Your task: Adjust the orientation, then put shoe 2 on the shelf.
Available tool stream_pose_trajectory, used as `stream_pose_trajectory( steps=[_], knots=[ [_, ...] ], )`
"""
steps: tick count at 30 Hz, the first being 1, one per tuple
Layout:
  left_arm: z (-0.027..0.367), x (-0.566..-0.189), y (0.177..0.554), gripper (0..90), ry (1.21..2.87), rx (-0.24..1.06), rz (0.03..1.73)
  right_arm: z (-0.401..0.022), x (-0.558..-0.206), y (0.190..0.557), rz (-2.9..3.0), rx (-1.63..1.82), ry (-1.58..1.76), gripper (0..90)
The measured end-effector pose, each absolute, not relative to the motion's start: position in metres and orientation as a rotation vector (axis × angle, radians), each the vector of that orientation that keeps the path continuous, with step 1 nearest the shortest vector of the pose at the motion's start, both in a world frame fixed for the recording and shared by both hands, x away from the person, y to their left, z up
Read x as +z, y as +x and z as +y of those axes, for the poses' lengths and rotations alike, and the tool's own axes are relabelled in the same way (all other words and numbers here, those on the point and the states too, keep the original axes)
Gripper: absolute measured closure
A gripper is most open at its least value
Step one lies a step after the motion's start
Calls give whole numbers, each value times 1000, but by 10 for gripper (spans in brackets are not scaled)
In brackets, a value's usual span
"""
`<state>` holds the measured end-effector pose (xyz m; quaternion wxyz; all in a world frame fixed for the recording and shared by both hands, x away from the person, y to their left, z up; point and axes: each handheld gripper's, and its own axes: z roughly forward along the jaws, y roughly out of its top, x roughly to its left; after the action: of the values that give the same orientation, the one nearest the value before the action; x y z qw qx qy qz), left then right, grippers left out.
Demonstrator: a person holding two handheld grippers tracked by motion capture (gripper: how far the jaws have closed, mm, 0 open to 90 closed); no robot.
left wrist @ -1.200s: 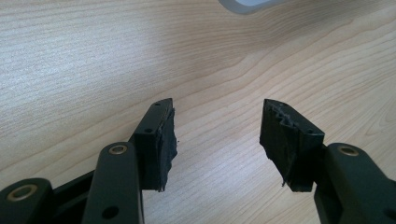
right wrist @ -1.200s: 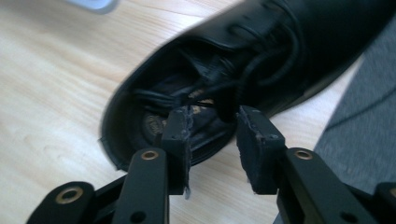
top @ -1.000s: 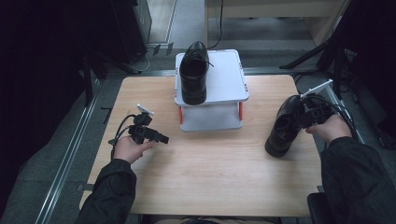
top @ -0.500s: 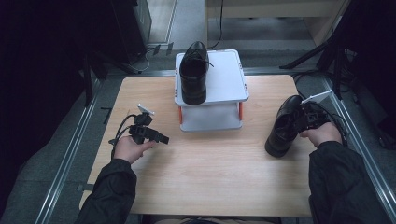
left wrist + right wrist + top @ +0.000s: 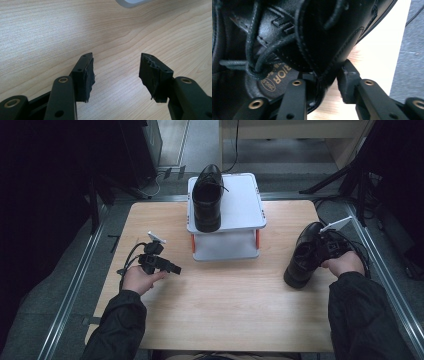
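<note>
A black lace-up shoe [image 5: 207, 195] stands on the left half of a white two-tier stand [image 5: 245, 205] at the back of the table. A second black shoe [image 5: 301, 257] rests on the table's right side, toe towards me. My right gripper [image 5: 325, 247] holds it at the collar. In the right gripper view one jaw is inside the shoe [image 5: 287, 37] and the other outside, with my right gripper [image 5: 329, 76] pinching the leather side wall. My left gripper [image 5: 174, 268] hovers low over the bare wood on the left, and in its own view my left gripper [image 5: 116, 67] is open with nothing between its fingers.
The wooden table [image 5: 225, 310] has a wide bare stretch in front of the stand. The right half of the stand's top shelf [image 5: 242, 195] is bare. Metal rails run along both table sides, with dark floor and cables beyond.
My right hand has shifted slightly towards me and the gripper's plate has tilted lower, while the shoe stays about where it was. The left gripper has not moved.
</note>
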<state>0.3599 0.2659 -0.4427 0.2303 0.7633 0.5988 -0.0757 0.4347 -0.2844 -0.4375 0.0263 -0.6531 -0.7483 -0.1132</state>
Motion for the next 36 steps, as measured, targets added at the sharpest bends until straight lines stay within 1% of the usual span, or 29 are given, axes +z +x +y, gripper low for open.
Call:
stream_pose_trajectory(
  steps=[3, 5, 7, 12, 26, 36],
  knots=[
    [265, -443, 360, 451, 2102, -209, 1645, -284, -436, 435, -2352, -328, -2000, 775],
    [265, -443, 360, 451, 2103, -208, 1646, -286, -436, 435, -2379, -364, -2008, 833],
    [266, -443, 360, 452, 2101, -209, 1648, -287, -437, 435, -2373, -420, -1973, 860],
    [266, -443, 360, 452, 2102, -209, 1648, -272, -436, 437, -2453, -423, -1889, 864],
    [268, -443, 359, 454, 2104, -212, 1651, -272, -434, 439, -2298, -458, -1910, 866],
    [268, -445, 360, 454, 2102, -215, 1656, -274, -414, 449, -2195, -458, -1973, 866]
  ],
)
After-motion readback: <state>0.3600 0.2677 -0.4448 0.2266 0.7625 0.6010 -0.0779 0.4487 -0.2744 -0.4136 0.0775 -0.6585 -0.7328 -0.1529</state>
